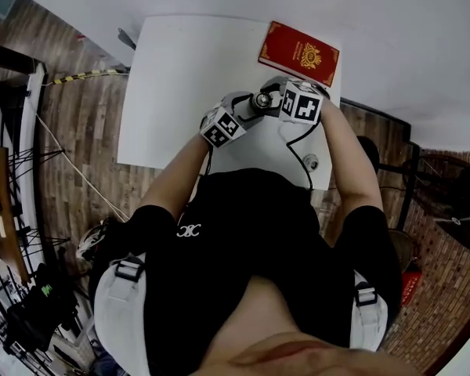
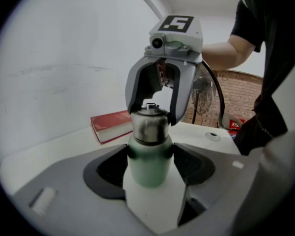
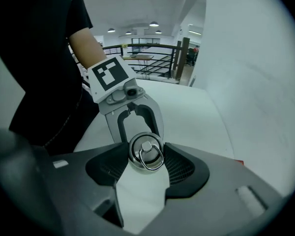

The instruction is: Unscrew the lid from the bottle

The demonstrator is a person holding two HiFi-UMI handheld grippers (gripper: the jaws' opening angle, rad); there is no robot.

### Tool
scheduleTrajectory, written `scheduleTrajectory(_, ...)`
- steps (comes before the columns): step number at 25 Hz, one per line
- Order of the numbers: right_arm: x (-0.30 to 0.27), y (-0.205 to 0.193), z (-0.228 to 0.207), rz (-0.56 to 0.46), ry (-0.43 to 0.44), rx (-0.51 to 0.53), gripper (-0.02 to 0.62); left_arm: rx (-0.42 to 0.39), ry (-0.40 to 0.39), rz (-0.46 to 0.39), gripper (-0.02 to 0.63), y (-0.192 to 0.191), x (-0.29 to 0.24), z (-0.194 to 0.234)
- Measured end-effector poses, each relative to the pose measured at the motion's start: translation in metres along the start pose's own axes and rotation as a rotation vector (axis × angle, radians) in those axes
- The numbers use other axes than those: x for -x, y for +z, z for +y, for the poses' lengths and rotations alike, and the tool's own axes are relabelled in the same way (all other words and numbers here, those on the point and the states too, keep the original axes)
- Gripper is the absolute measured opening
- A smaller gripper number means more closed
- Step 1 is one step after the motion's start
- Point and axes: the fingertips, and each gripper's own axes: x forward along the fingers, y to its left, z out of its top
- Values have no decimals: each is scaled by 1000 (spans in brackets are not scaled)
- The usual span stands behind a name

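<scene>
Mint-green bottle (image 2: pixel 146 171), centre frame, sits clamped in the left gripper (image 2: pixel 150 154); the right gripper (image 3: pixel 146 165) pinches its steel lid (image 3: pixel 145 150). That pinch may slip on smooth metal when twisting.

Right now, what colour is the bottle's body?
The bottle is pale mint green, clearest in the left gripper view.

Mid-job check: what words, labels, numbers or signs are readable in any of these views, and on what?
No text reads clearly.
On the red book: gold lettering round an emblem, too small to read.
On the black shirt: a small white logo, too blurred to read.
On the marker cubes: black-and-white square patterns, no words.
On the bottle and lid: no print visible.
</scene>
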Motion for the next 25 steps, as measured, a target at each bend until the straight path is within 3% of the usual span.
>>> scheduleTrajectory(7,0,-5,8,99,117,217,233,-32,-9,3,344,4,3,-2)
scheduleTrajectory(11,-3,-3,6,108,95,236,233,-26,-6,5,344,0,3,0)
scheduleTrajectory(15,12,21,-8,-29,-19,24,238,-15,-3,4,345,-5,5,3)
scheduleTrajectory(19,44,44,-20,-254,-228,-172,239,-12,-2,-3,345,-1,6,1)
scheduleTrajectory(22,53,45,-26,-393,-382,-404,256,-12,-3,-4,345,-1,5,1)
scheduleTrajectory(25,46,32,-25,-442,-484,-666,290,-14,2,0,345,-1,4,2)
